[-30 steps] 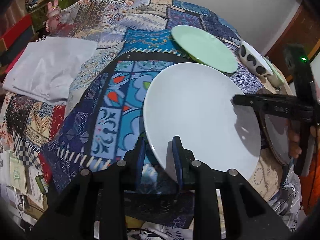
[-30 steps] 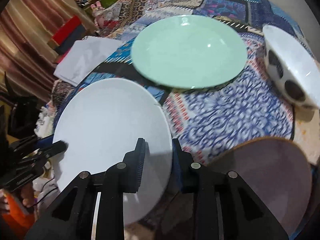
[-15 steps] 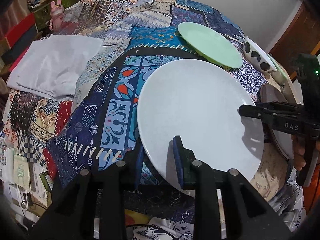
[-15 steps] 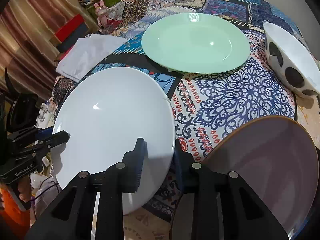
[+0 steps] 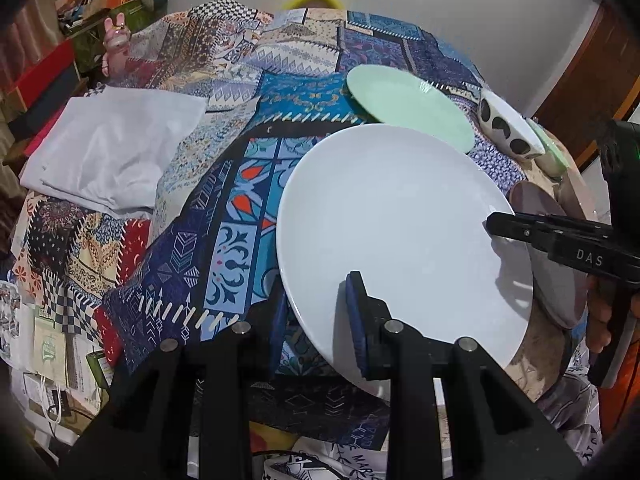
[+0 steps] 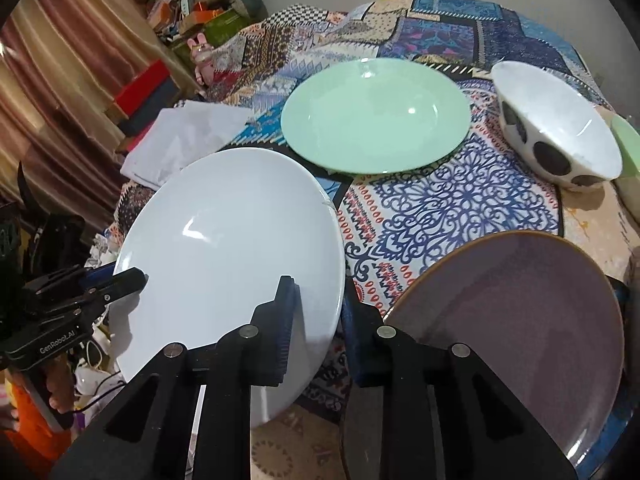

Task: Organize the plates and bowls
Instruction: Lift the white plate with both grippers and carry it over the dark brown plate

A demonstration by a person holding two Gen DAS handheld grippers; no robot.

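Note:
Both grippers hold one large white plate (image 5: 396,216) clear of the patterned tablecloth. My left gripper (image 5: 318,312) is shut on its near rim. My right gripper (image 6: 316,316) is shut on the opposite rim; the plate also shows in the right wrist view (image 6: 232,236). The right gripper's finger (image 5: 520,228) shows over the plate's right edge in the left wrist view. A mint green plate (image 6: 376,114) lies farther back. A white bowl with black dots (image 6: 556,128) stands at the right. A mauve plate (image 6: 508,316) lies near the right gripper.
A folded white cloth (image 5: 112,144) lies at the left of the table. A pale green dish (image 6: 626,148) sits behind the dotted bowl. Boxes and a pink toy rabbit (image 5: 116,46) crowd the far left beyond the table. The tablecloth (image 5: 224,216) hangs over the near edge.
The white plate has risen and tilted slightly, held by both grippers. The views have pulled back a little from the green plate and the bowl.

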